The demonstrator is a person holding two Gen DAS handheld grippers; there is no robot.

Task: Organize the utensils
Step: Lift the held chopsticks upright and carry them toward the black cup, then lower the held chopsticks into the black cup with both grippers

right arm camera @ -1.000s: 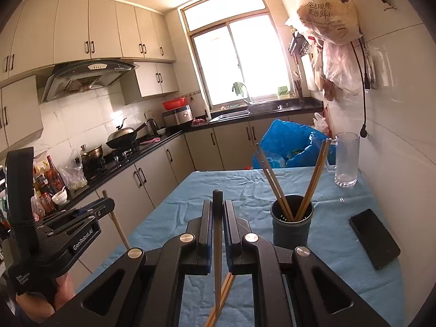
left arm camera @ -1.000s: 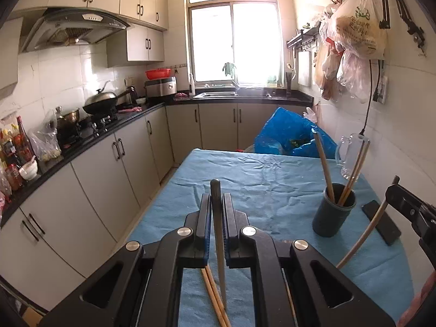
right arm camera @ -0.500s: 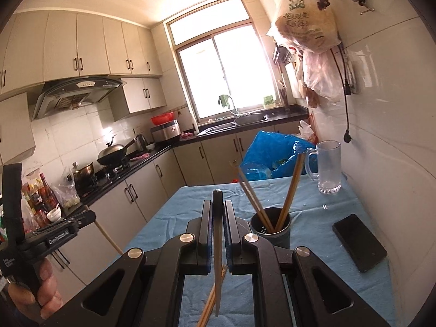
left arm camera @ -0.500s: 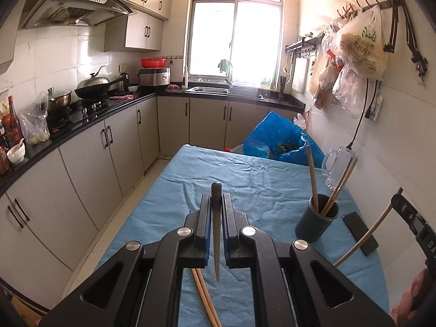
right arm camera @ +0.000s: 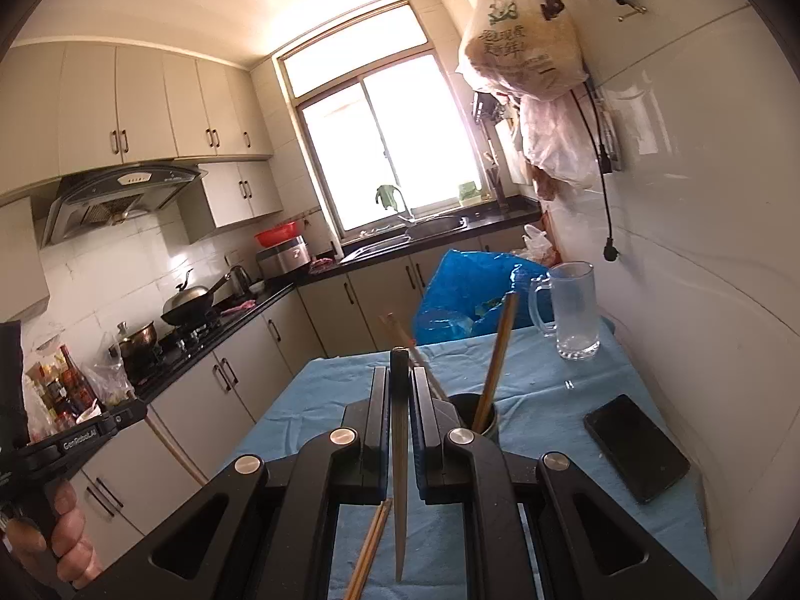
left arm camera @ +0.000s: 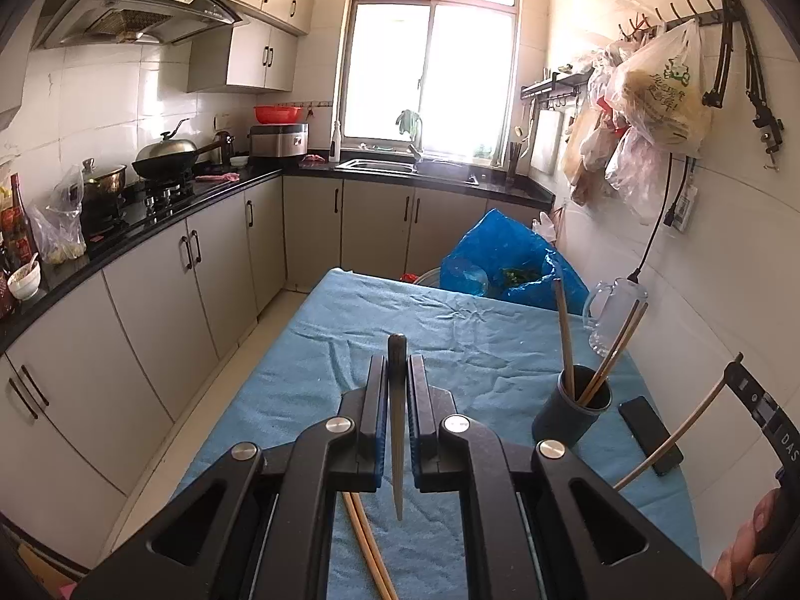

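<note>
My left gripper (left arm camera: 397, 375) is shut on a single chopstick (left arm camera: 397, 430) and holds it well above the blue tablecloth (left arm camera: 450, 345). My right gripper (right arm camera: 399, 385) is shut on another chopstick (right arm camera: 399, 475), right beside the dark holder cup (right arm camera: 477, 417). The cup (left arm camera: 572, 412) holds several chopsticks and stands at the right of the table. A loose pair of chopsticks (left arm camera: 365, 545) lies on the cloth below me; it also shows in the right wrist view (right arm camera: 370, 550). The right gripper shows at the left view's right edge (left arm camera: 740, 390).
A black phone (right arm camera: 635, 447) lies right of the cup. A glass mug (right arm camera: 572, 310) and a blue bag (right arm camera: 470, 295) are at the table's far end. The tiled wall runs along the right, cabinets and counter along the left.
Both grippers have risen and pulled back from the table with their chopsticks. The right gripper has come closer to the cup.
</note>
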